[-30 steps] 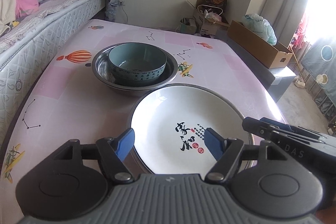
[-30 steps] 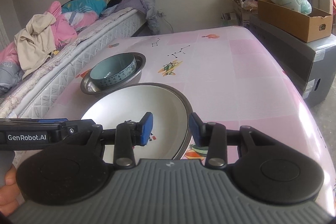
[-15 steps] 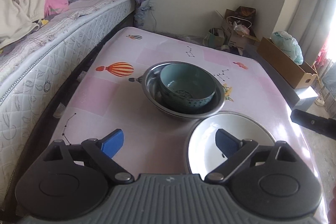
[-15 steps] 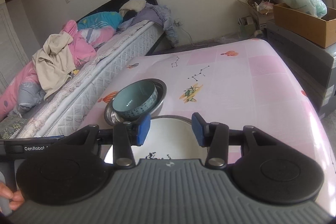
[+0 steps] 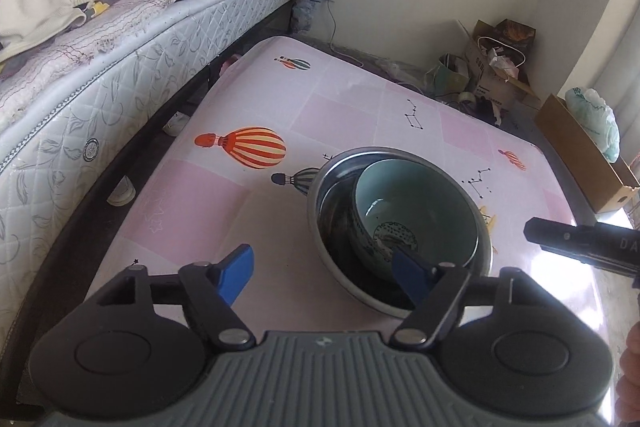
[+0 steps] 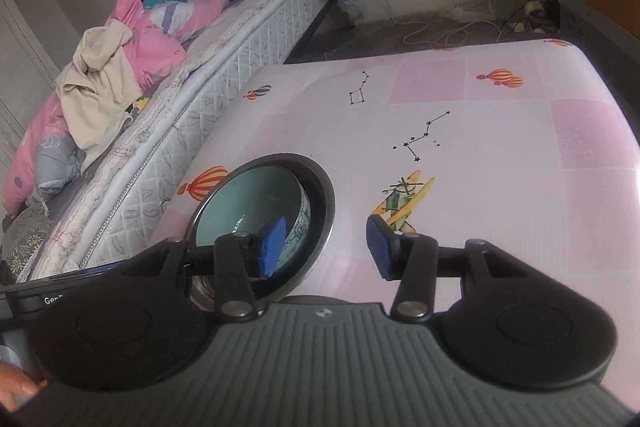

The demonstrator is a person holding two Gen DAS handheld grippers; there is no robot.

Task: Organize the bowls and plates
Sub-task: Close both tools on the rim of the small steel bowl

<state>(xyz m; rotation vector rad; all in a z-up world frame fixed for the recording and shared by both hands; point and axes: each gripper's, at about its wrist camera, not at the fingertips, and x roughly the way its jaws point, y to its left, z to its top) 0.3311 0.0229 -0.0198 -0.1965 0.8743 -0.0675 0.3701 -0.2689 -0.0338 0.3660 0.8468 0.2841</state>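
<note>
Plate gone from both views, teal bowl (image 5: 416, 215) nested in steel bowl (image 5: 332, 227) on table (image 5: 280, 99); left gripper (image 5: 326, 269) closing, right gripper (image 6: 326, 247) parted, both empty, bowls next.

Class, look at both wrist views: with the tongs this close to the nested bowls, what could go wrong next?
1. The left tongs are closing with the steel bowl's rim between them; a shallow bite could tip it.
2. The teal bowl sits off-centre inside, so it may slide.
3. The right tongs also straddle the rim and could collide.
</note>
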